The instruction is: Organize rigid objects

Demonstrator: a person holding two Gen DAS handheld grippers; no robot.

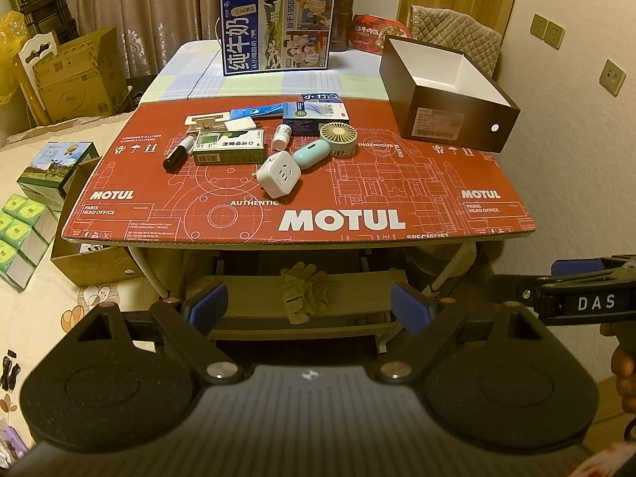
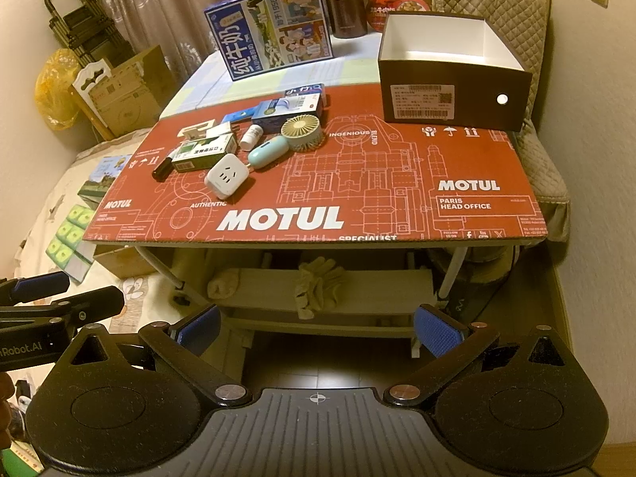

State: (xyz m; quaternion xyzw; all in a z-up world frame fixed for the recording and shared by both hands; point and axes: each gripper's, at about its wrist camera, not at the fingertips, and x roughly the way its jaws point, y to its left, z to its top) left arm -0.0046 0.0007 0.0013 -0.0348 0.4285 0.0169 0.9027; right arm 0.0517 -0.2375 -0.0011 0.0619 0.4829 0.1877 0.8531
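Start position: no item lifted, sorting not yet begun.
Left tool (image 1: 307, 306) and right tool (image 2: 317, 328) hang spread and empty short of the red printed-cardboard counter (image 2: 397, 198); white cube adapter (image 1: 279, 177) lies nearest among clustered items, open dark cardboard box (image 1: 449, 95) beyond, likely destination.

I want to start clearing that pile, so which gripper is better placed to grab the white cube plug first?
Probably left. The white cube plug lies left of the table's middle, nearer the left gripper; the right gripper faces the dark open box side. Both are open and empty.
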